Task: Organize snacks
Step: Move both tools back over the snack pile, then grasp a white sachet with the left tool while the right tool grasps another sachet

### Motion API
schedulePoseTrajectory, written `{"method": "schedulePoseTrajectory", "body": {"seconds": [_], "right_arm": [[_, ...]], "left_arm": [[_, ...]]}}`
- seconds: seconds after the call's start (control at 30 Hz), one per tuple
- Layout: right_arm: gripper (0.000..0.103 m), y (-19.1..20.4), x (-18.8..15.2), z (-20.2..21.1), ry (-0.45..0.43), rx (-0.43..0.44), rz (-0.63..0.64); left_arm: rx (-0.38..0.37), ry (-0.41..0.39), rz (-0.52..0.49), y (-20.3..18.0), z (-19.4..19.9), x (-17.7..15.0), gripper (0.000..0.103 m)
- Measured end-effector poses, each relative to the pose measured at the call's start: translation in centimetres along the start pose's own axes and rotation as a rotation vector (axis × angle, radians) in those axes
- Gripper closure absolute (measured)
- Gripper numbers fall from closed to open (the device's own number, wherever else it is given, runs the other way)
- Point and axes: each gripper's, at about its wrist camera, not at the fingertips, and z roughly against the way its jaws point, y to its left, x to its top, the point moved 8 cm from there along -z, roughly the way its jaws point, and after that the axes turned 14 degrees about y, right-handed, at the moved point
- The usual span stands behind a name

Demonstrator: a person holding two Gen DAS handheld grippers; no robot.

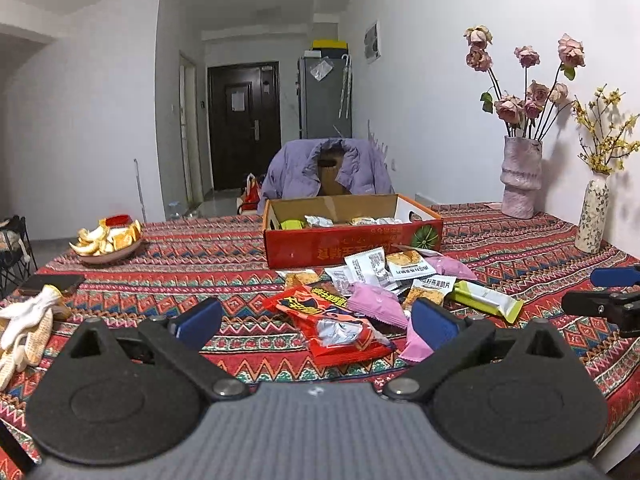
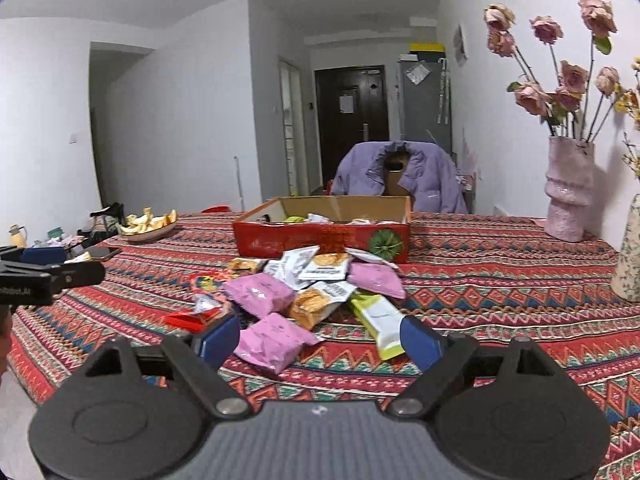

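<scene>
Both tongs, left (image 1: 316, 322) and right (image 2: 320, 340), gape empty over snack packets (image 2: 304, 292).

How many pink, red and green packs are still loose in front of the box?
Pink packs: 3
Red packs: 2, overlapping, so the count is less sure
Green pack: 1
Total: 6

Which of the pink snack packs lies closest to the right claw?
The pink pack just ahead, between the right claw's open fingers. The other two pink packs lie farther back in the pile.
</scene>
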Motion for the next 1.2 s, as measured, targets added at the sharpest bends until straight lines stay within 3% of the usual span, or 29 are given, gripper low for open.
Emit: {"method": "schedulePoseTrajectory", "body": {"seconds": [0.17,0.3,0.53,0.67,0.83,0.9,1.1,1.2], "right_arm": [[0.016,-0.9,0.7,-1.3,0.015,-0.005,-0.005],[0.016,-1.6,1.6,-3.2,0.027,0.002,-0.025],[0.017,-3.6,4.1,-7.8,0.057,0.046,-0.102],[0.017,-5.3,6.8,-11.9,0.082,0.094,-0.12],[0.017,-7.4,10.0,-18.1,0.141,0.089,-0.088],[0.017,-7.9,11.4,-20.7,0.169,0.108,-0.073],[0.016,-9.0,13.3,-28.0,0.245,0.159,-0.135],[0.016,-9.0,13.2,-30.7,0.288,0.159,-0.155]], "left_arm": [[-0.032,0.04,0.016,-0.6,-2.3,0.9,0.0],[-0.042,0.057,-0.029,-1.9,-5.2,2.2,0.0],[-0.075,0.096,-0.072,-3.6,-11.3,5.0,0.01],[-0.123,0.147,-0.035,-4.3,-16.5,7.2,0.015],[-0.162,0.264,0.035,-4.8,-23.7,8.6,0.028],[-0.183,0.308,0.07,-4.9,-26.2,8.7,0.029],[-0.234,0.372,0.066,-5.6,-29.9,8.5,0.03],[-0.254,0.371,0.088,-5.5,-30.4,8.5,0.036]]}}
